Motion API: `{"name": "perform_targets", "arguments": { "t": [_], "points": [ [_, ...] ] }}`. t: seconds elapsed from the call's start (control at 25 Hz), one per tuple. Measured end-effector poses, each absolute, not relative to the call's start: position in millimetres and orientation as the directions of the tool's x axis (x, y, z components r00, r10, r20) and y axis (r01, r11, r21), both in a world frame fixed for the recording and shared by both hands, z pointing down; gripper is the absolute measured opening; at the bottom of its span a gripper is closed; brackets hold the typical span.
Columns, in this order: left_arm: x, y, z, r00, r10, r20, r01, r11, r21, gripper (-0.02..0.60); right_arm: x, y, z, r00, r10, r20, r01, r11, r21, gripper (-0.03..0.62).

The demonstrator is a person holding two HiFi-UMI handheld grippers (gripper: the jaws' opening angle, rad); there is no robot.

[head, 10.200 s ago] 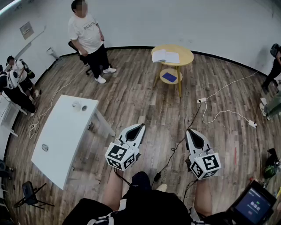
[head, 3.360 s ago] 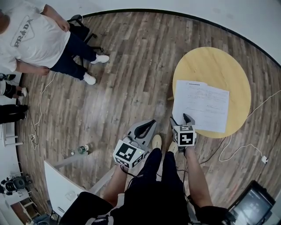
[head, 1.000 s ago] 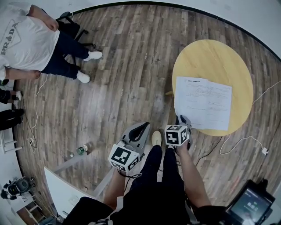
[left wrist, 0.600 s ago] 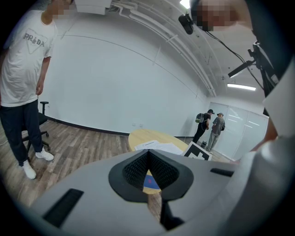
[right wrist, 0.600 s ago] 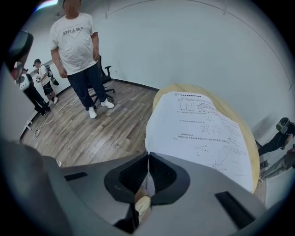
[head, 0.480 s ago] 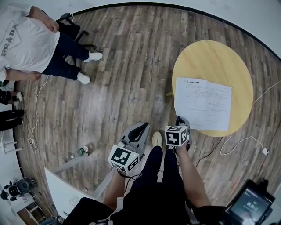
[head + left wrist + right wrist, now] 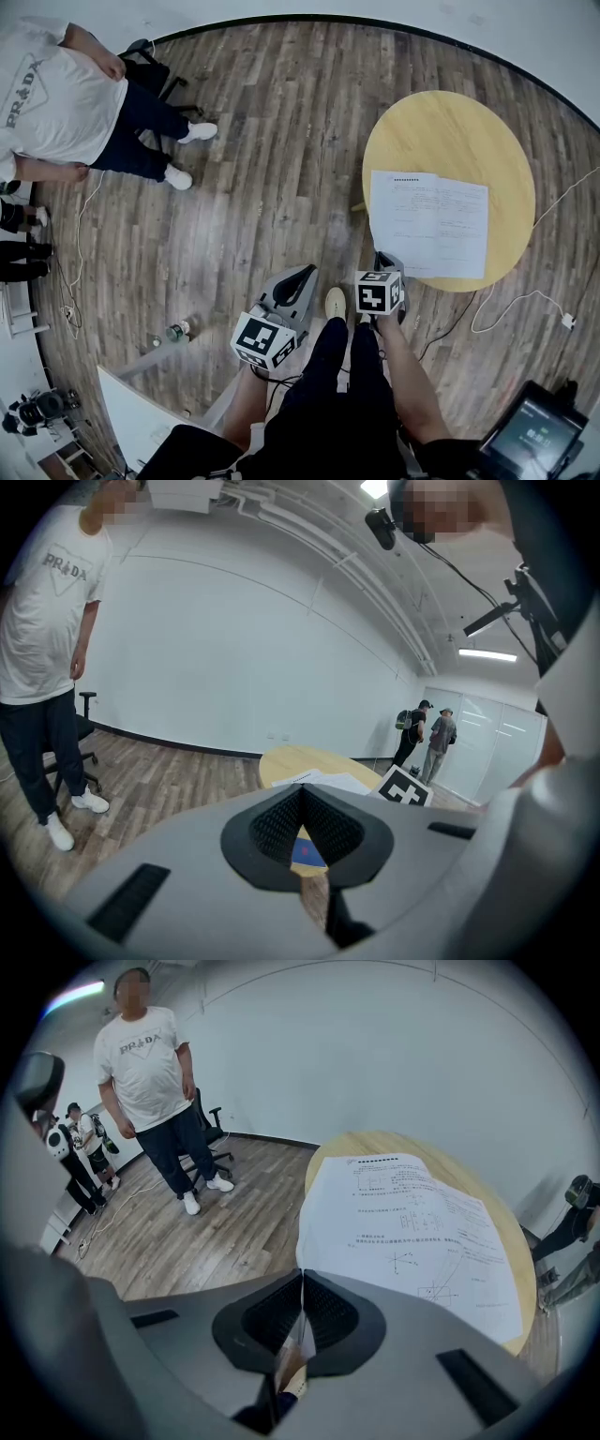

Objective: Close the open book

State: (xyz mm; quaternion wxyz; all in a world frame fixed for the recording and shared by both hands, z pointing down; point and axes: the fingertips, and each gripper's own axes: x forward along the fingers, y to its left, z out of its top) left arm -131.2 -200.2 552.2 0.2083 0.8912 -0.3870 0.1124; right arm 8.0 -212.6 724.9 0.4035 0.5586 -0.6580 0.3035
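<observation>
The open book (image 7: 428, 225) lies flat on the round counter (image 7: 450, 131), near its front rim. The right gripper (image 7: 388, 261) pinches the book's near page edge between its jaws. The left gripper (image 7: 298, 277) hangs over the floor (image 7: 281, 141), jaws together and empty.

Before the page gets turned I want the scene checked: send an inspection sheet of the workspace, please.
Surface: round yellow wooden table, holding only the book.
Job's things: open book with white printed pages, flat at the table's near edge, not yet closed.
Clutter: small bottle on the wooden floor.
Grippers: right gripper shut on the book's near left page corner; left gripper shut, empty, off the table.
Cables: white cable ending in a plug block, on the floor right of the table.
Surroundings: person in a white T-shirt beside a black office chair; white table and lit screen at the head view's lower edge.
</observation>
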Motion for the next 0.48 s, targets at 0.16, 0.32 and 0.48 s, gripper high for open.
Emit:
{"name": "perform_targets", "arguments": {
  "t": [0.16, 0.32, 0.48],
  "points": [
    [-130, -200, 551, 0.679, -0.641, 0.358, -0.732, -0.621, 0.279, -0.002, 12, -214, 721, -0.067, -0.499, 0.864, -0.984, 0.179, 0.027, 0.014],
    [-123, -202, 552, 0.683, -0.639, 0.352, -0.728, -0.63, 0.268, -0.002, 19, -215, 721, -0.084, -0.509, 0.857, -0.985, 0.175, 0.008, 0.014],
    [-125, -198, 533, 0.692, -0.638, 0.337, -0.72, -0.643, 0.262, -0.002, 15, -213, 697, -0.102, -0.53, 0.842, -0.985, 0.172, -0.01, 0.014]
  ]
}}
